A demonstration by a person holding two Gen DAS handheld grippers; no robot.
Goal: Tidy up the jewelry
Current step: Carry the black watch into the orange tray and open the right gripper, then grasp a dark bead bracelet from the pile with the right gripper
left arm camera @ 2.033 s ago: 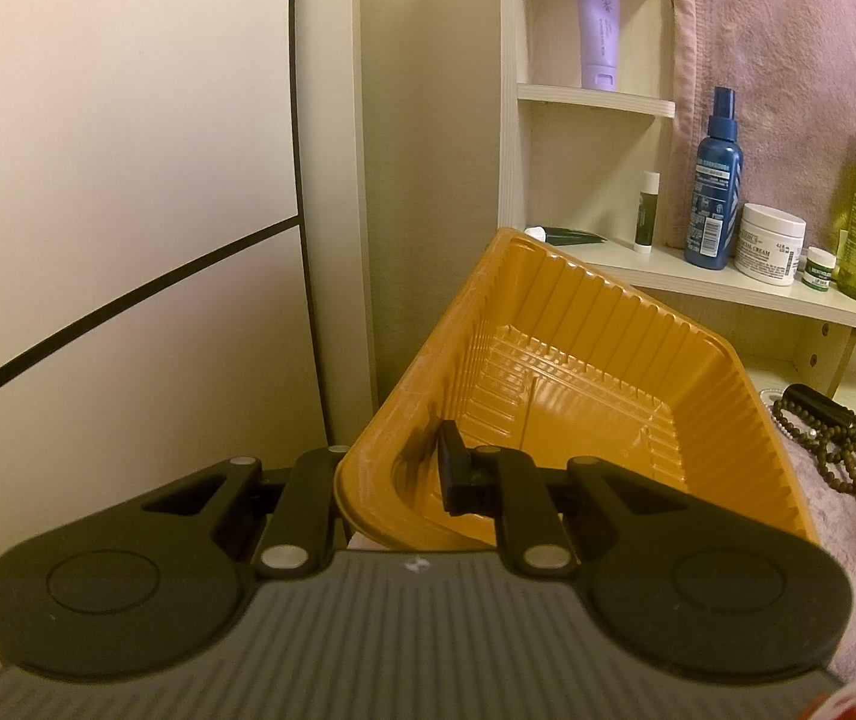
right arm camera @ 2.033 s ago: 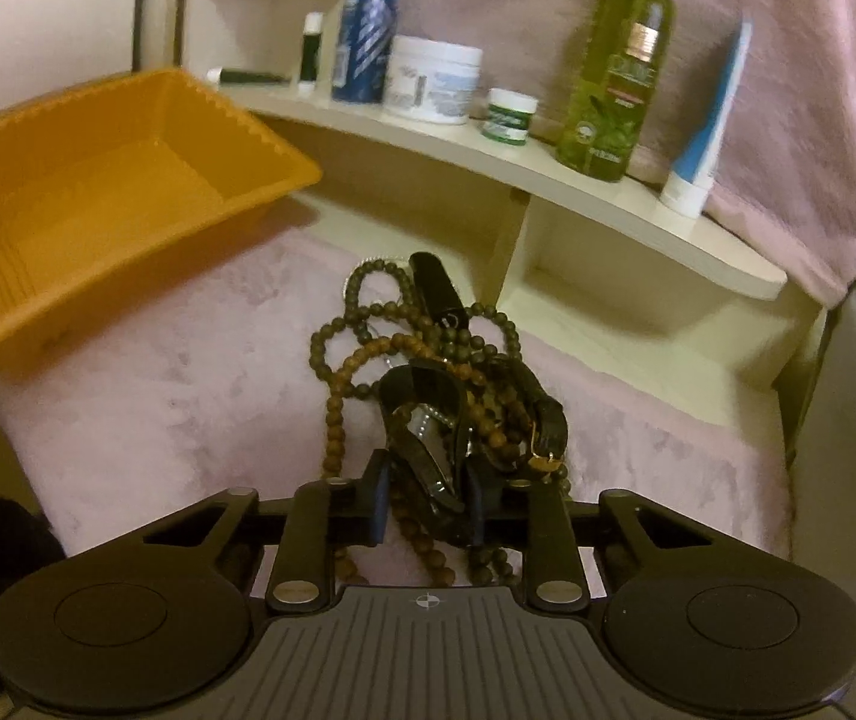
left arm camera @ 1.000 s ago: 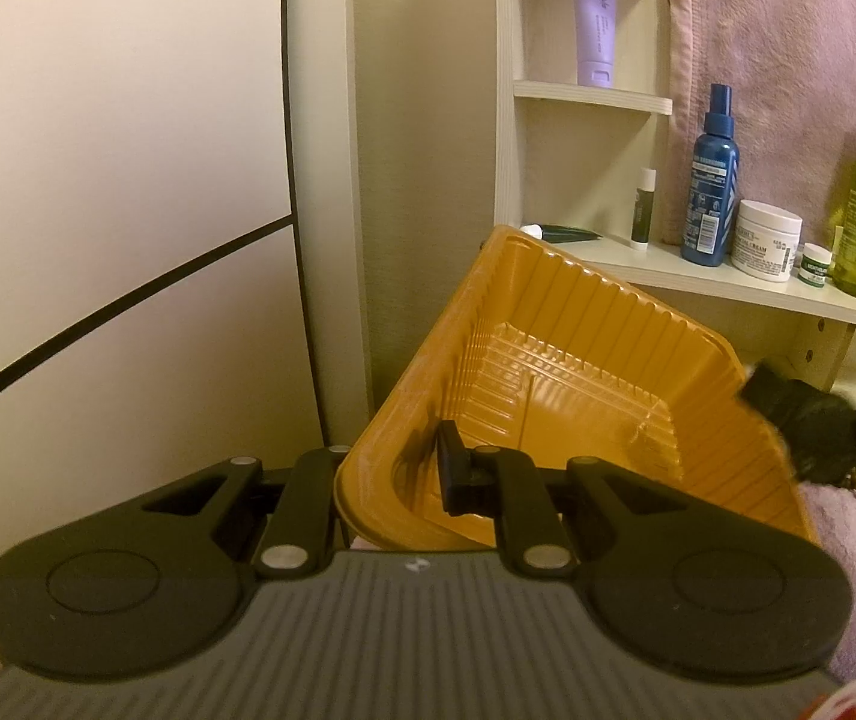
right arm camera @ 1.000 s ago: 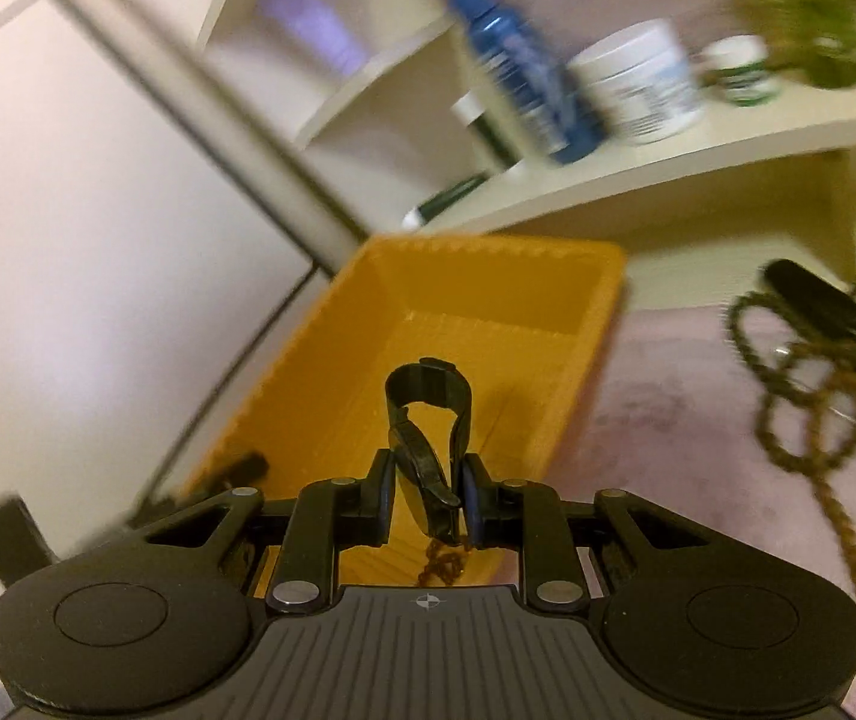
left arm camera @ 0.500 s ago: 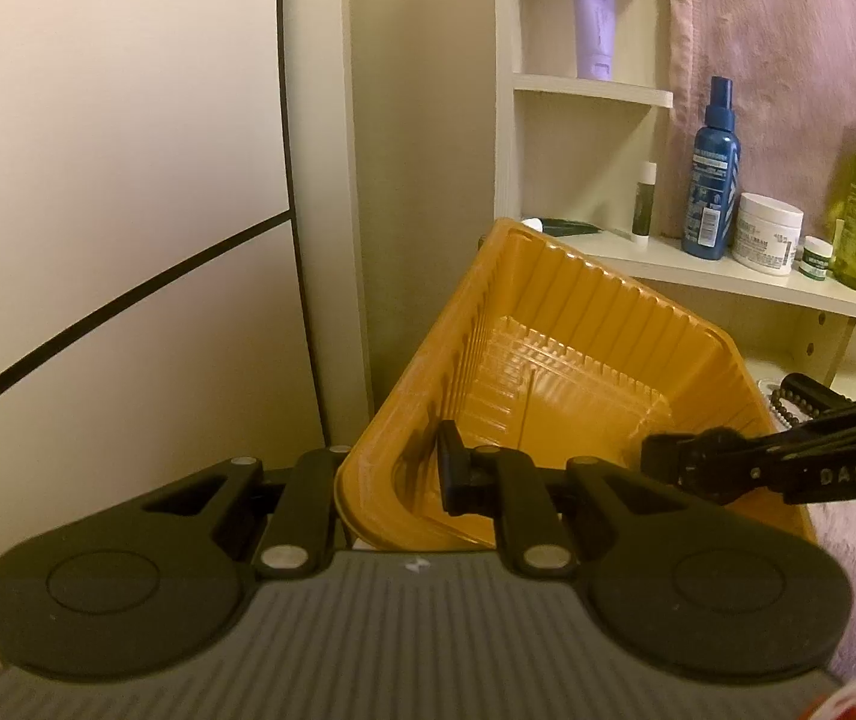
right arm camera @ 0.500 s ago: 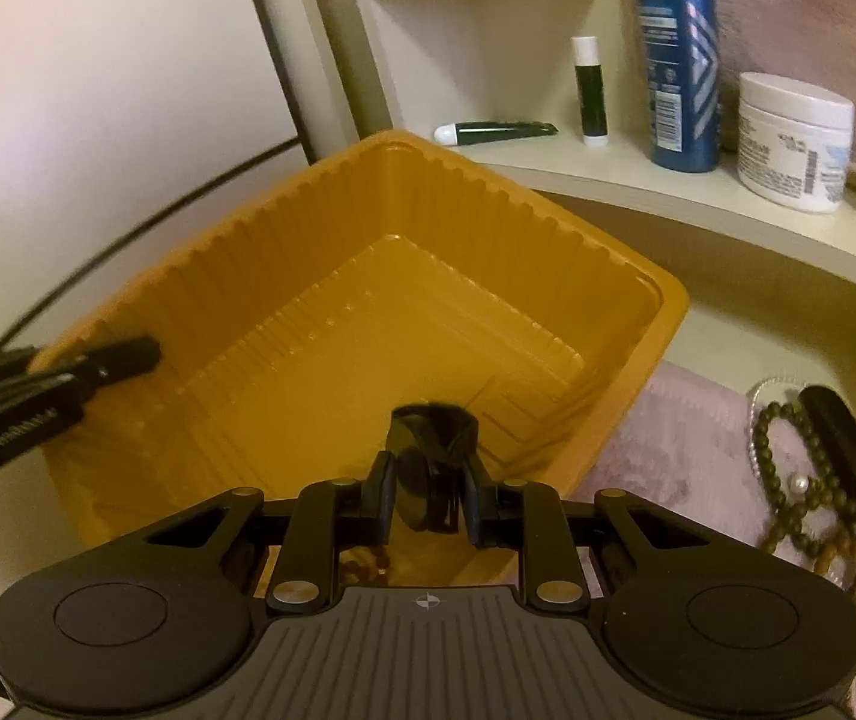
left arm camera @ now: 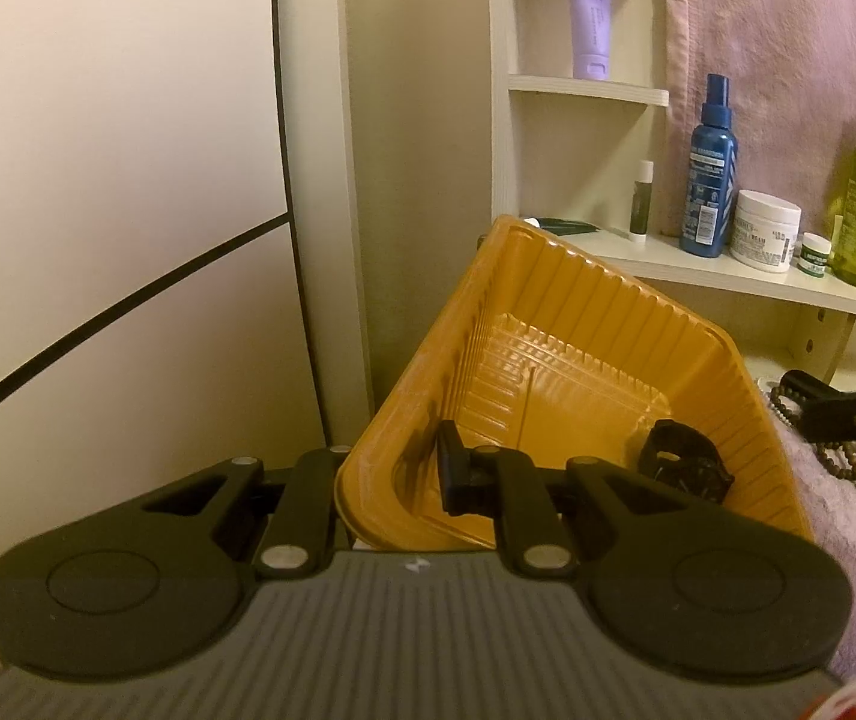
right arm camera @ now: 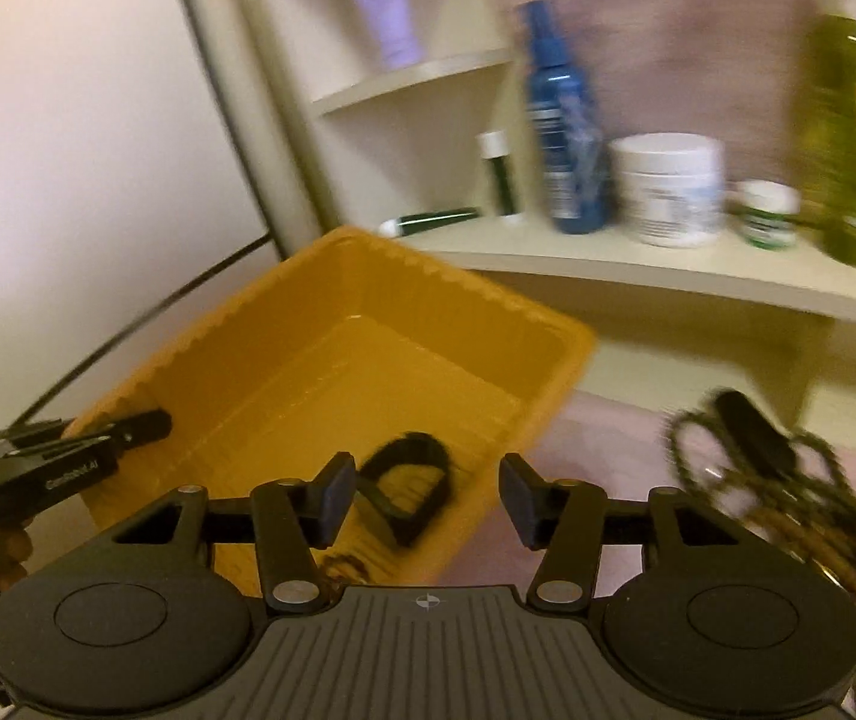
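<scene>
The left tongs were clamped on the near rim of the orange tray, holding it tilted. The right tongs had just been opening and stood wide apart with nothing between them. A black band, possibly a watch, lay inside the tray near its right wall. The beaded necklaces sat in a blurred heap on the pink cloth to the right.

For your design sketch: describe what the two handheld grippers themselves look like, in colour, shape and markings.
Both the left gripper and right gripper are matt black: a ribbed grey-black body, two round discs, angled linkage arms with silver pivot pins, flat pads and a small white mark at the centre.
</scene>
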